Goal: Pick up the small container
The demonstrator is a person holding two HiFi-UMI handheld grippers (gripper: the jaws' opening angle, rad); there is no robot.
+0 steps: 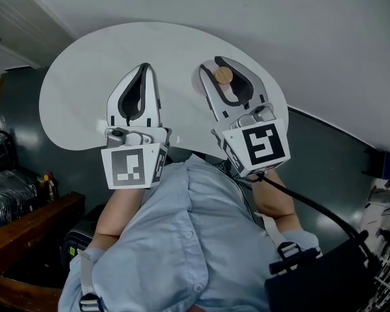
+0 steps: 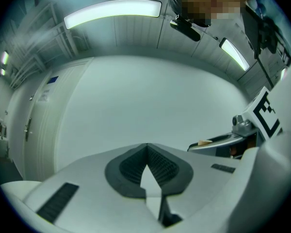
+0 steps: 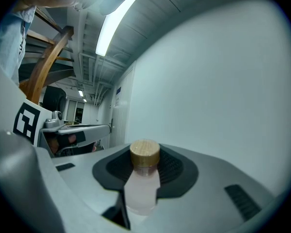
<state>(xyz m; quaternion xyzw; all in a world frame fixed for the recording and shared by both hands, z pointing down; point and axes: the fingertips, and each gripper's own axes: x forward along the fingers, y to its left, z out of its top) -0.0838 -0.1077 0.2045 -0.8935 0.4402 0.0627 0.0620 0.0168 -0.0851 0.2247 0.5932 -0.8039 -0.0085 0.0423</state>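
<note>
White rounded tabletop point(image 1: 78, 90) below; dark floor around it; pale wall beyond. Right tongs point(image 1: 221, 64) part-closed on small container point(image 3: 143, 183); pads press translucent body; wooden lid point(image 3: 145, 154) uppermost, between tips. Right gripper view shows only wall and ceiling past container, no surface under it; container judged lifted clear of tabletop. Left tongs point(image 2: 146, 147) closed tip to tip, nothing between; held beside right tongs. Assessment: grasp made, lift apparently done; only a steady hold left.

Light blue shirt point(image 1: 182, 239). White left claw point(image 1: 145, 66) and right claw point(image 1: 218, 64), dark grey pads point(image 1: 130, 101), black-and-white marker cubes point(image 1: 263, 145), black cable point(image 1: 312, 210).
</note>
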